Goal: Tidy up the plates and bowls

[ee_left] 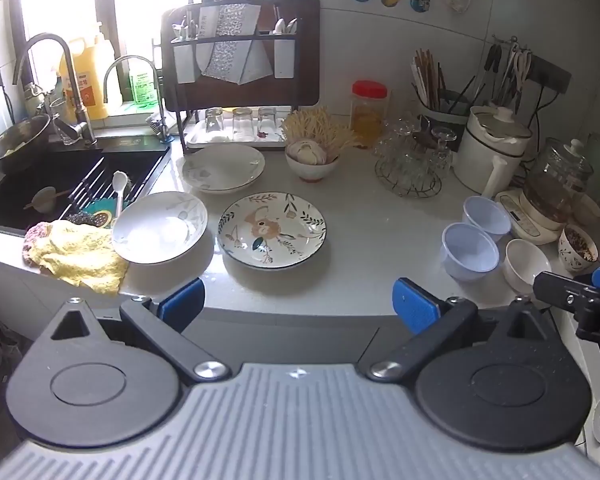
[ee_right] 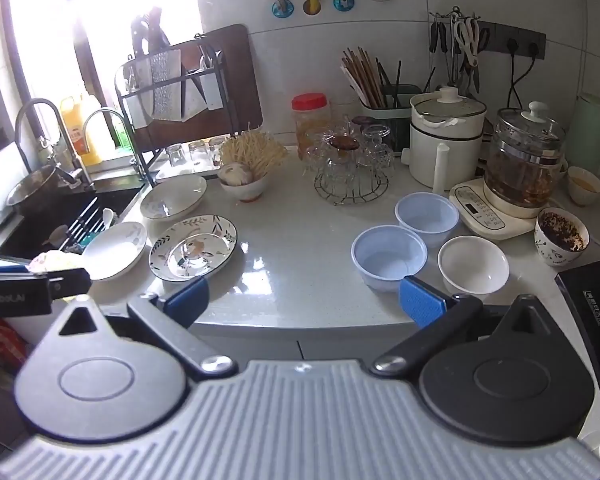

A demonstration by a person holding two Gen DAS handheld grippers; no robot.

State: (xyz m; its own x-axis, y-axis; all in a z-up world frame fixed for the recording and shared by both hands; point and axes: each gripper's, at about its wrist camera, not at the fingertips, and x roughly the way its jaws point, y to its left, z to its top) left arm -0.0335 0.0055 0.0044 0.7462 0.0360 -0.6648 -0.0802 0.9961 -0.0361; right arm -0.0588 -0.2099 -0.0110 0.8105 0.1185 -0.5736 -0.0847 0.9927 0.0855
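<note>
Three plates lie on the pale counter beside the sink: a flower-patterned plate (ee_left: 272, 230) (ee_right: 193, 248), a white plate (ee_left: 160, 227) (ee_right: 114, 250) to its left resting partly on a yellow cloth, and a white plate (ee_left: 223, 168) (ee_right: 173, 197) behind them. At the right stand two pale blue bowls (ee_left: 470, 252) (ee_left: 486, 218) (ee_right: 389, 257) (ee_right: 427, 213) and a small white bowl (ee_left: 526, 264) (ee_right: 473, 265). My left gripper (ee_left: 298, 306) hangs open before the counter edge, nothing between its blue pads. My right gripper (ee_right: 305, 304) is also open and holds nothing, near the blue bowls.
A bowl of garlic and noodles (ee_left: 314, 160), a wire stand of glasses (ee_left: 410, 160), a white pot (ee_left: 492, 148), a glass kettle (ee_right: 520, 164) and a patterned cup (ee_right: 562, 238) crowd the back and right. A sink (ee_left: 40, 196), a yellow cloth (ee_left: 76, 254) and a dish rack (ee_left: 236, 76) stand left.
</note>
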